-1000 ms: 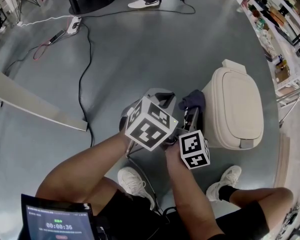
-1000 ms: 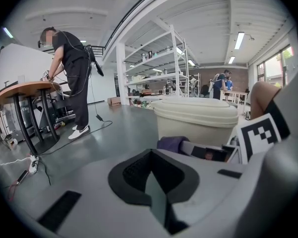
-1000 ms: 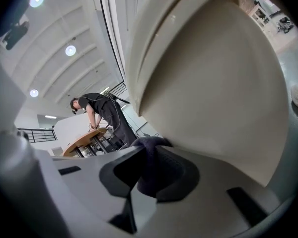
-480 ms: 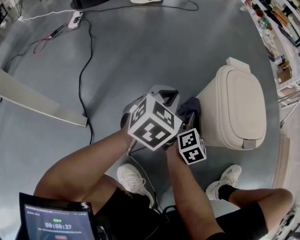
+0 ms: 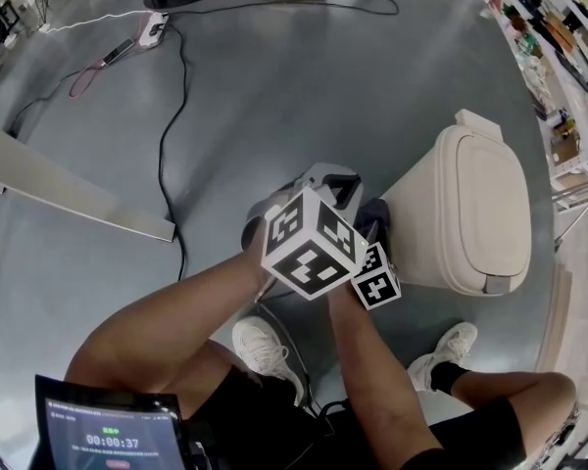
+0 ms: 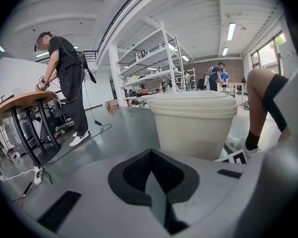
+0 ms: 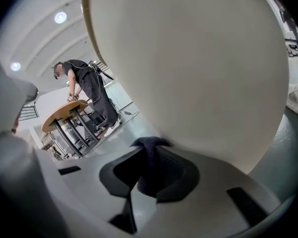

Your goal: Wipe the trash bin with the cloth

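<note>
- My right gripper [image 7: 148,150] clamps the dark cloth [image 7: 154,171] — its tip lies against the trash bin [image 7: 198,68] wall.
- My left gripper [image 6: 150,156] is clenched on nothing — the bin stands ahead.

The left gripper [image 5: 325,180] and right gripper [image 5: 377,229] are close beside the bin [image 5: 485,213], where a dark cloth [image 5: 372,211] touches its side.

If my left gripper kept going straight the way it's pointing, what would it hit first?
Most likely the trash bin. In the left gripper view its side wall stands dead ahead of the left gripper, whose jaws are shut and empty, and nothing shows between them. How far off it stands is hard to judge.
</note>
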Tool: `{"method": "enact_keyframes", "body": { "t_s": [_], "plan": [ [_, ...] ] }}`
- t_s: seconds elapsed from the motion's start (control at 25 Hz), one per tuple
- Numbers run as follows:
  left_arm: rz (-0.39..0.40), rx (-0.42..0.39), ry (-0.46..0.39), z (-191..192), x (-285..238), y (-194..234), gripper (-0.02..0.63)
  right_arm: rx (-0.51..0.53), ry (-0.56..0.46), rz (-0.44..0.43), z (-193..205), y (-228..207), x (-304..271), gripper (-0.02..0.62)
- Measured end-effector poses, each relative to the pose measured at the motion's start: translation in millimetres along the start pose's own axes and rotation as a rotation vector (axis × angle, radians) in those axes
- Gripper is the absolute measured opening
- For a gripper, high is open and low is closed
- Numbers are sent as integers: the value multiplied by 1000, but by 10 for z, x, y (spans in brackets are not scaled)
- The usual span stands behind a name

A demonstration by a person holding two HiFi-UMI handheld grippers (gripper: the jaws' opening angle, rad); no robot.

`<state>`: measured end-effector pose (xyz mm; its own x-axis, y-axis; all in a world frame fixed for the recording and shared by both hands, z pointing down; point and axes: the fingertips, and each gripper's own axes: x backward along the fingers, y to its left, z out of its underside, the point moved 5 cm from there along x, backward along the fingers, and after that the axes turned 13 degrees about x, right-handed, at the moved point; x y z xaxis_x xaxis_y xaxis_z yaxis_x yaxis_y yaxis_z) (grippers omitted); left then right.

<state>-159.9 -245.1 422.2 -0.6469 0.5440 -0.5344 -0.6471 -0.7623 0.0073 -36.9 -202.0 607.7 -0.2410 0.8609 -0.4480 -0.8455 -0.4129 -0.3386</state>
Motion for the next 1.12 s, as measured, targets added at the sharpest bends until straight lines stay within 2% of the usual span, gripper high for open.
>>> {"method": "enact_keyframes", "body": {
  "t_s": [0.36, 0.56, 0.68, 0.76, 0.84, 0.92, 1.04, 1.12],
  "plan": [
    [0, 26, 28, 96, -31, 47, 2, 71, 88, 25, 278, -97, -210, 64],
    [2, 22, 29, 113, -109, 79, 2, 103, 81, -16, 312, -53, -280, 64],
    [-2, 53, 16, 45, -94, 72, 2, 245, 46, -151, 141, 175, -140, 66],
    [-10, 83, -21, -63, -34, 88, 2, 386, 0, -290, -55, 423, 43, 66],
    [-30, 111, -60, -175, 44, 140, 2, 473, -53, -426, -282, 664, 286, 66],
    [-57, 148, -90, -270, 133, 216, 2, 484, -78, -525, -497, 842, 524, 66],
    [-109, 193, -126, -374, 285, 343, 2, 483, -101, -607, -803, 1008, 838, 66],
    [-139, 214, -143, -434, 385, 393, 2, 519, -131, -658, -1018, 1095, 1060, 66]
  ]
}}
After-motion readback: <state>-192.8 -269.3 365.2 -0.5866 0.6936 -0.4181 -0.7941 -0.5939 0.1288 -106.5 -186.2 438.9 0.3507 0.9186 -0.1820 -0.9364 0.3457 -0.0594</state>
